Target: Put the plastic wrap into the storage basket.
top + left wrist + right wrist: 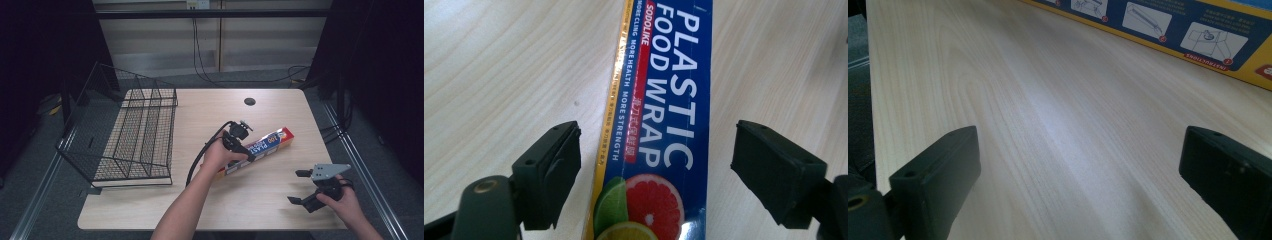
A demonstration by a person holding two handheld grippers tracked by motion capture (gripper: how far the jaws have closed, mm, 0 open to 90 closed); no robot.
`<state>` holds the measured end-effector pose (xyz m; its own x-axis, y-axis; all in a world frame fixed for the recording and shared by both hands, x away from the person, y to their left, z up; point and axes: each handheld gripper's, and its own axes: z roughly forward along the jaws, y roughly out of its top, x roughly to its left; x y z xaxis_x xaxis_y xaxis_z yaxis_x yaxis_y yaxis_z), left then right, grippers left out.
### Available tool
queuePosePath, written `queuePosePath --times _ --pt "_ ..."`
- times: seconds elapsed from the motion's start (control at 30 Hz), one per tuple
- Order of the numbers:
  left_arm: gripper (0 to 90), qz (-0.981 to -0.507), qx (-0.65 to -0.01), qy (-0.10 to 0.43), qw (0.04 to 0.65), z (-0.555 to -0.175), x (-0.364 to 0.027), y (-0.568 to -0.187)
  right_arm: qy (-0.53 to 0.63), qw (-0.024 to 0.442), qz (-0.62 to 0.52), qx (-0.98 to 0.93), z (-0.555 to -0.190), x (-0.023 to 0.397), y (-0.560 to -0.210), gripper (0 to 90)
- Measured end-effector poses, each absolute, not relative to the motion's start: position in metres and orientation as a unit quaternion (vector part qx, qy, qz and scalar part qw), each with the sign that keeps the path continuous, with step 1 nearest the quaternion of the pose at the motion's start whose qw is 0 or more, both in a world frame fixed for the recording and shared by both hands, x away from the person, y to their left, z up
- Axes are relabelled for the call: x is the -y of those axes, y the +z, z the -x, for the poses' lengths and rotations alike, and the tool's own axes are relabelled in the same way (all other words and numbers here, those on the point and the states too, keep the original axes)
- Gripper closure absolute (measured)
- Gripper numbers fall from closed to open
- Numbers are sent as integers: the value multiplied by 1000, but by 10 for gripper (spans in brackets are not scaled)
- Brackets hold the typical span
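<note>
A long blue and yellow plastic wrap box (pixel 261 148) lies slantwise on the wooden table (pixel 200 115), right of centre. My left gripper (pixel 245 150) hovers over the box's middle, its jaws open and straddling the box (pixel 664 110), one jaw on each side with a gap to the cardboard. My right gripper (pixel 299 187) stands open near the table's front right corner, apart from the box, with bare wood between its jaws. The box's side with instruction pictures (pixel 1168 25) runs across the top of the right gripper view.
A black wire basket (pixel 132 132) stands at the table's left side, tipped toward the left edge. A dark round grommet (pixel 249 101) sits near the back edge. Cables trail on the floor behind the table.
</note>
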<state>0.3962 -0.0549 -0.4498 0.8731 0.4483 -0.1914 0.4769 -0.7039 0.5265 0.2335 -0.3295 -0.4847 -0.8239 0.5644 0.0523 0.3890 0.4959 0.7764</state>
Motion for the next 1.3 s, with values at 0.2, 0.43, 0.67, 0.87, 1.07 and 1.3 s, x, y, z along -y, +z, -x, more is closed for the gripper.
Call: queuePosePath --times 0.2,0.43,0.67,0.87,1.07,1.3 --pt "209 -926 -244 -25 286 -398 60 -455 417 104 -278 -859 -234 330 -485 30" --pt "281 -931 -234 -18 280 -398 63 -460 417 104 -279 -859 -234 329 -485 30" --pt "385 -939 -224 -3 262 -396 64 -459 417 105 -278 -859 -234 329 -485 30" --pt "416 -946 -234 -8 223 -391 72 -452 418 104 -278 -859 -234 328 -485 30" --pt "429 -943 -251 -34 217 -391 65 -447 418 104 -277 -859 -234 329 -485 30" --pt "432 -934 -283 -37 213 -395 53 -432 419 104 -279 -858 -234 329 -485 30"
